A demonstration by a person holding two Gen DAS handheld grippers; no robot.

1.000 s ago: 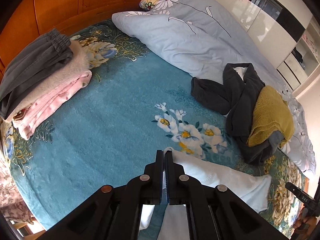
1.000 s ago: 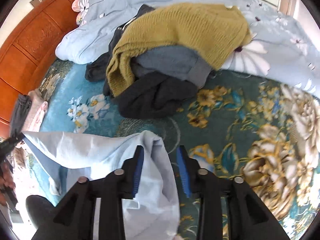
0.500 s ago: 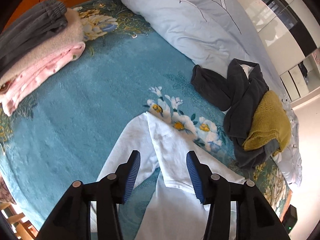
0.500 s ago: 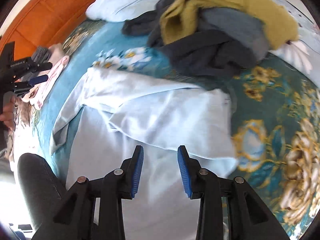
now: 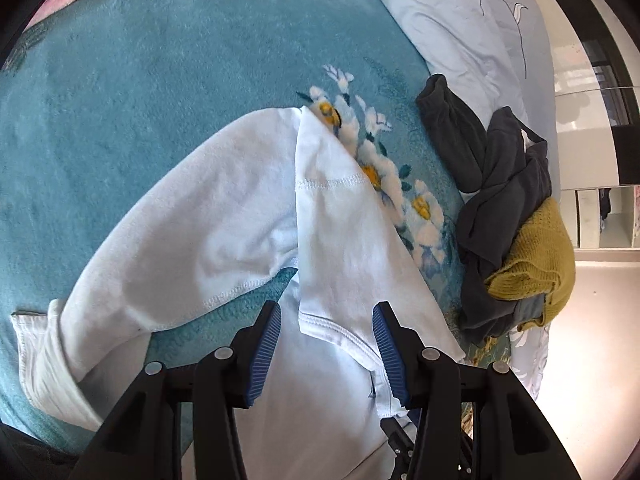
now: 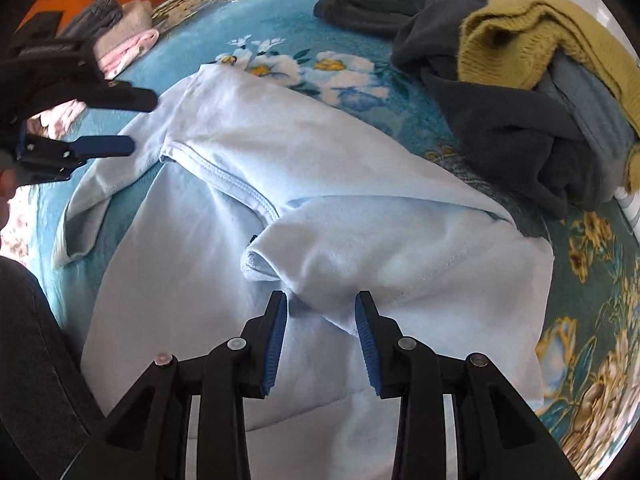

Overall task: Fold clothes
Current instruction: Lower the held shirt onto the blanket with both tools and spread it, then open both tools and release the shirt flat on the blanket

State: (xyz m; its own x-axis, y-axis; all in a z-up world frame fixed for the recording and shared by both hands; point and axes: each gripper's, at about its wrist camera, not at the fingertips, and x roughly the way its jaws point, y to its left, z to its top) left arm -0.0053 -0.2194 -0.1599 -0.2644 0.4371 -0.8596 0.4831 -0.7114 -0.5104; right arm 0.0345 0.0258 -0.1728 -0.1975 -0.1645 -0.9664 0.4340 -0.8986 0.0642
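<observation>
Teal flowered blanket (image 5: pixel 120 80) covers the bed, and a pale blue sweatshirt (image 5: pixel 340 240) lies spread on it. From the left wrist, the left gripper (image 5: pixel 326 340) hangs over the neckline, jaws apart and empty, a sleeve folded across beside it; a second ago it was pinched shut on that cloth. The right wrist alone shows the folded stack (image 6: pixel 124 36) by the headboard, and the left gripper from the side. The right gripper (image 6: pixel 321 322) gapes over the other sleeve, holding nothing. Unfolded dark and mustard clothes (image 6: pixel 520 80) wait nearby.
</observation>
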